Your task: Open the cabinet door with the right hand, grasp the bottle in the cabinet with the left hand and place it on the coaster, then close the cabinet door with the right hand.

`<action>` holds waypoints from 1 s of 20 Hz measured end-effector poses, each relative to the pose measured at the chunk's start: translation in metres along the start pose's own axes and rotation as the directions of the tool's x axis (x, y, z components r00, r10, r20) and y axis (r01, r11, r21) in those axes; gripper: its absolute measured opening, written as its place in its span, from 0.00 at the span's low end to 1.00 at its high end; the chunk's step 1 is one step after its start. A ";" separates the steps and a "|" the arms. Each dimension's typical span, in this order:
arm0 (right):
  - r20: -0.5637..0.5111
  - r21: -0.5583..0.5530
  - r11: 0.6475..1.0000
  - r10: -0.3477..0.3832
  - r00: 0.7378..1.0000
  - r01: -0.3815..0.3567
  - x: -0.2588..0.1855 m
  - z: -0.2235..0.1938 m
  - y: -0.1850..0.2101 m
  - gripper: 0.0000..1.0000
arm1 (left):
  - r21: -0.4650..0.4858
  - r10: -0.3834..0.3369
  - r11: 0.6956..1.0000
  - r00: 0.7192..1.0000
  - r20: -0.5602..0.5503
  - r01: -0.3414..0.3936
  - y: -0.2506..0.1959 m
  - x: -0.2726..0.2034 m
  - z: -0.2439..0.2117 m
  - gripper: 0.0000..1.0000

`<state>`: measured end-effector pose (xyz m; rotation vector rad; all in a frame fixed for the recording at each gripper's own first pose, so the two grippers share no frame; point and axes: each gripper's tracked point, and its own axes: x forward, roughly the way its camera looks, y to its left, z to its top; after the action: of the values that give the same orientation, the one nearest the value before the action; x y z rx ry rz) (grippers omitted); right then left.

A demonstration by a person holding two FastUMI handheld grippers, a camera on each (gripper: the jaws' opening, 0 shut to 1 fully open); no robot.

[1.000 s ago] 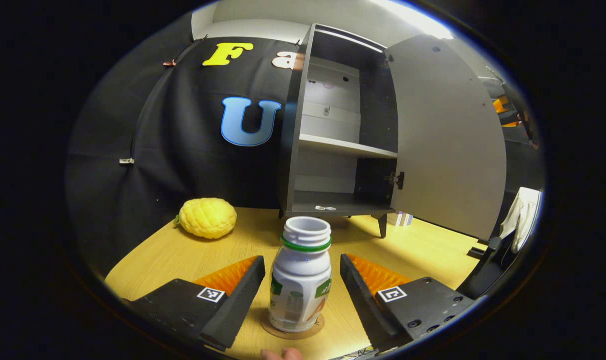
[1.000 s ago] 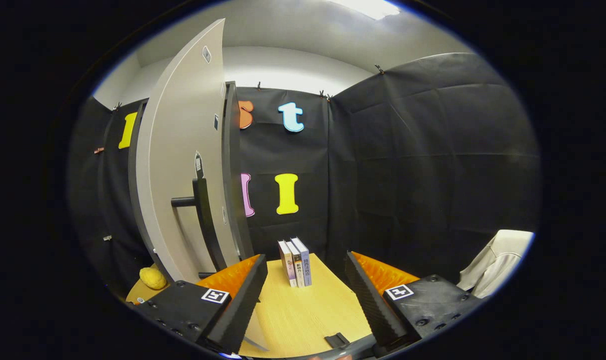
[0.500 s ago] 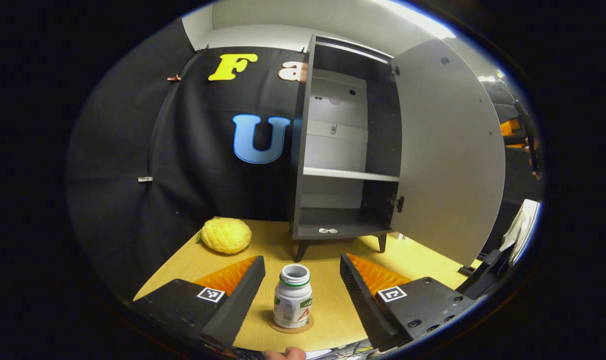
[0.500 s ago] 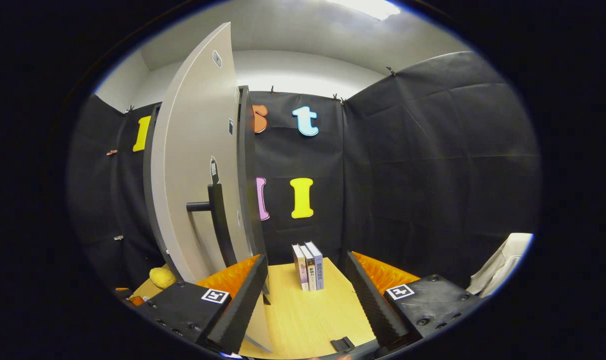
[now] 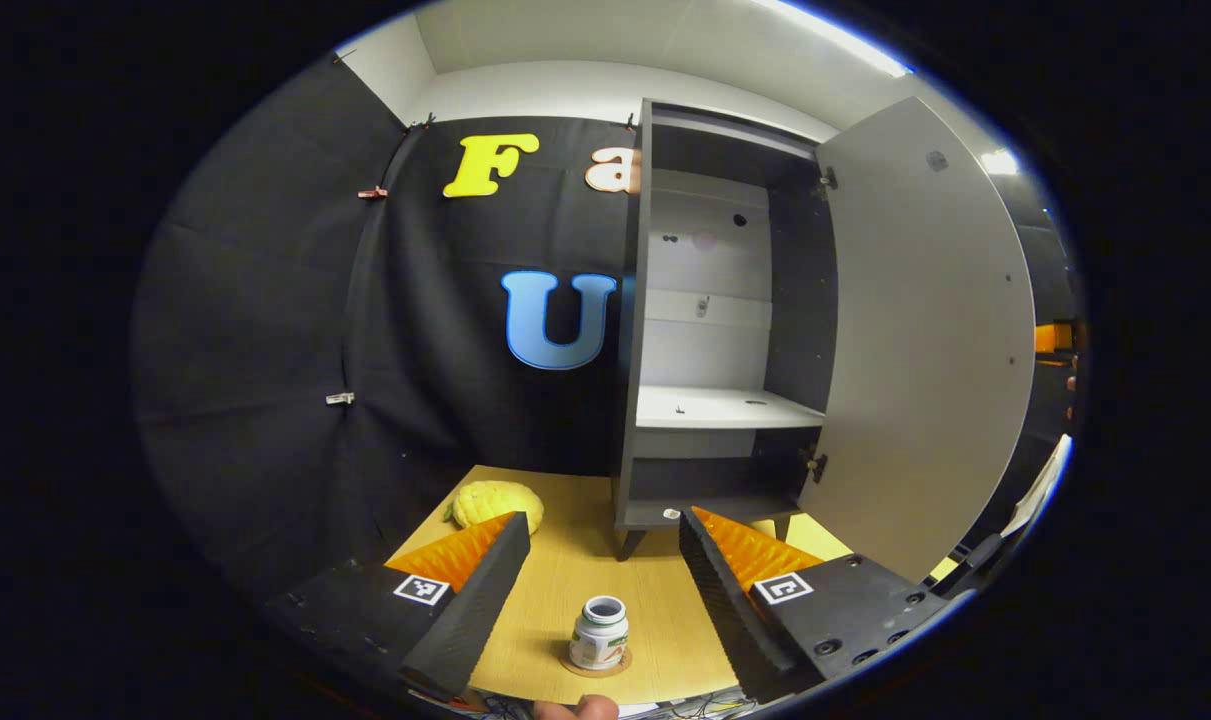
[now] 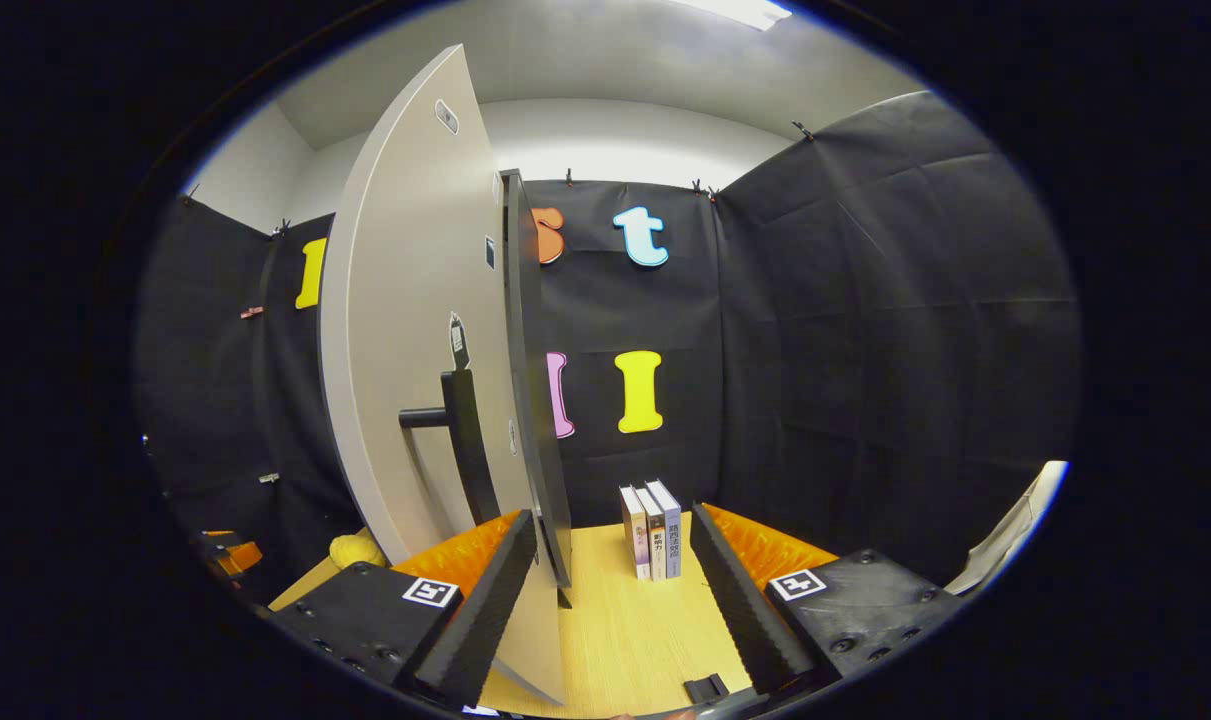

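Note:
In the left gripper view a small white bottle (image 5: 599,633) with a green neck ring and no cap stands upright on a round brown coaster (image 5: 597,666) near the table's front edge. My left gripper (image 5: 605,590) is open, raised well above and behind the bottle, touching nothing. The grey cabinet (image 5: 710,330) stands open at the back, its door (image 5: 925,340) swung out to the right. In the right gripper view the door (image 6: 415,340) is seen from outside, with its dark bar handle (image 6: 465,440) ahead and left of my open right gripper (image 6: 610,590).
A yellow lumpy fruit (image 5: 493,503) lies on the wooden table (image 5: 565,580) left of the cabinet. Three books (image 6: 651,530) stand upright at the table's back by the black cloth wall. A white garment (image 6: 1010,520) hangs at the far right.
My left gripper has pulled back and up from the bottle, which now looks far smaller on the coaster. The right gripper has drifted so the door and its handle sit closer to centre.

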<state>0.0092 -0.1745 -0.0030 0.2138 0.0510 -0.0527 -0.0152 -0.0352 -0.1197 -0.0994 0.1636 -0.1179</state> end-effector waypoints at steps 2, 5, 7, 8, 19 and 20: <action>-0.005 0.004 1.000 0.030 1.000 -0.029 0.004 -0.001 0.006 0.97 | -0.019 0.023 1.000 1.000 0.002 -0.023 0.006 -0.002 0.005 0.95; -0.027 0.006 0.999 0.038 0.999 -0.038 0.003 -0.004 0.013 0.97 | -0.012 0.053 0.999 0.999 0.008 -0.053 0.019 -0.003 0.013 0.95; -0.044 0.017 0.999 0.051 0.998 -0.051 0.002 -0.006 0.028 0.98 | -0.001 0.069 0.998 0.998 0.007 -0.069 0.025 -0.002 0.013 0.95; -0.050 0.019 0.998 0.062 0.997 -0.061 -0.002 -0.008 0.038 0.98 | -0.001 0.068 0.998 0.998 0.003 -0.068 0.027 -0.001 0.012 0.95; -0.093 0.039 0.971 0.238 0.967 -0.235 0.003 -0.026 0.155 1.00 | 0.003 0.125 0.992 0.992 -0.021 -0.125 0.065 -0.016 0.008 0.95; -0.093 0.039 0.967 0.253 0.963 -0.251 0.005 -0.027 0.165 0.98 | 0.008 0.130 0.991 0.991 -0.020 -0.130 0.068 -0.017 0.009 0.95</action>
<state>0.0227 -0.0079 0.0046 0.2479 0.1197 0.2116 -0.0231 0.0353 -0.1155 -0.0807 0.1896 0.0107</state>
